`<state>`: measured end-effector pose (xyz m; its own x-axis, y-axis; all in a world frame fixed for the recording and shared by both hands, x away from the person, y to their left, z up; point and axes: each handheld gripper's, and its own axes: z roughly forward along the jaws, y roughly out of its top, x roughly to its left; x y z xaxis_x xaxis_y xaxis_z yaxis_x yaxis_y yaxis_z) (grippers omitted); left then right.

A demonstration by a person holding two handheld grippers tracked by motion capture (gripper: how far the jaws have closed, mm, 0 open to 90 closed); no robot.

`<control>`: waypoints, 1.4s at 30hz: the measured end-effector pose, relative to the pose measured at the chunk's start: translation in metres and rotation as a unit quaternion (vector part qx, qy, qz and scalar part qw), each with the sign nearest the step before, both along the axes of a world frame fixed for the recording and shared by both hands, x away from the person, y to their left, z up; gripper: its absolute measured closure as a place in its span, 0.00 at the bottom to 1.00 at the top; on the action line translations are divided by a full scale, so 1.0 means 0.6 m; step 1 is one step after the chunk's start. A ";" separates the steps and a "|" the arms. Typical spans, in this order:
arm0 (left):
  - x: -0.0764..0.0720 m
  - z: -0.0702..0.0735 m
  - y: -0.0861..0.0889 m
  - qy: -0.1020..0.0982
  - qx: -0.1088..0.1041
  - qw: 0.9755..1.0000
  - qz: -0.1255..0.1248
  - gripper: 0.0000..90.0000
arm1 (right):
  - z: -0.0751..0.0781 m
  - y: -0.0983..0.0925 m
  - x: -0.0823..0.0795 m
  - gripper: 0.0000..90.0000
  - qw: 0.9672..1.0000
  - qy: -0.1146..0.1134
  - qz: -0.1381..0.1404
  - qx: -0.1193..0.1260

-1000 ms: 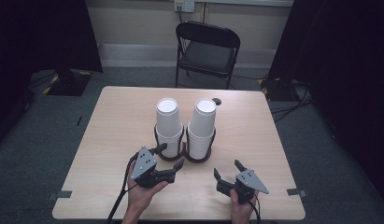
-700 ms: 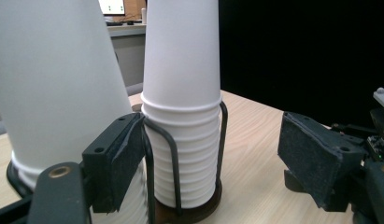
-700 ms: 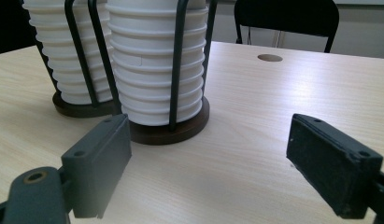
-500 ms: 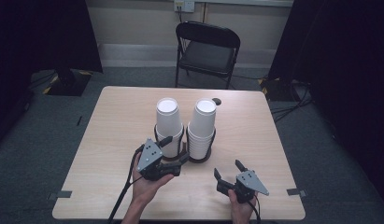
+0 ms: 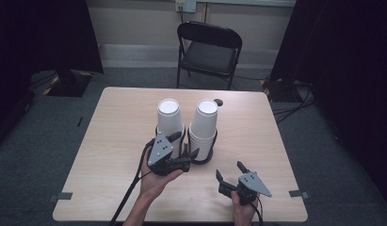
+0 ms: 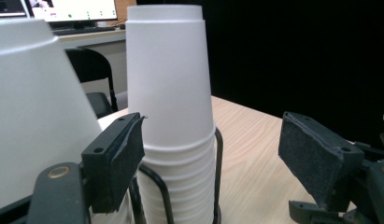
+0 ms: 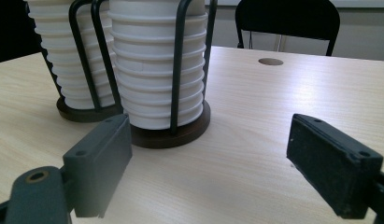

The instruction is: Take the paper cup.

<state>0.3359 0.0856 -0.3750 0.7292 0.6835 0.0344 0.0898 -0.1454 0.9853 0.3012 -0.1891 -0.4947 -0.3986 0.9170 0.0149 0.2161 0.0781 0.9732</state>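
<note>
On the far side of the table (image 5: 111, 141), a black folding chair (image 5: 210, 47) is noted, and a small round hole (image 5: 218, 102) is seen in the tabletop just right of the cups. Two stacks of white foam cups stand side by side at mid-table, each upright in a dark wire holder on a round base (image 7: 180, 133). The left stack (image 5: 170, 117) and the right stack (image 5: 204, 125) are close together but apart.

The left tongs (image 5: 184, 145) are held on the near side of both stacks, between the holders, with jaws released and nothing gripped. In the left gripper view the right stack is framed between the two pads without being pressed; the left stack is close beside the left pad, and contact cannot be judged. A cable (image 5: 130, 193) trails toward the near edge.

The right tongs (image 5: 230, 170) are held near and to the right, apart from the right holder, jaws spread and empty over bare tabletop.
</note>
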 end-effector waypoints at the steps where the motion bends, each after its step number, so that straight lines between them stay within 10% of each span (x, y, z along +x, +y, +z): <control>1: 0.001 0.001 -0.002 -0.002 0.000 1.000 -0.003 0.24 | 0.000 0.000 0.000 0.15 1.000 -0.001 0.000 0.001; 25: 0.049 0.049 -0.039 0.012 -0.005 1.000 -0.006 0.17 | 0.000 -0.001 0.000 0.16 1.000 -0.003 -0.003 0.002; 42: 0.080 0.071 -0.070 0.008 0.030 0.999 0.027 0.17 | 0.000 -0.001 -0.001 0.16 1.000 -0.005 -0.004 0.003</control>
<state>0.3839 0.0436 -0.3326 0.6926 0.7184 0.0651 0.1146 -0.1987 0.9733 0.3007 -0.1895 -0.4950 -0.3906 0.9204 0.0165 0.2067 0.0702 0.9759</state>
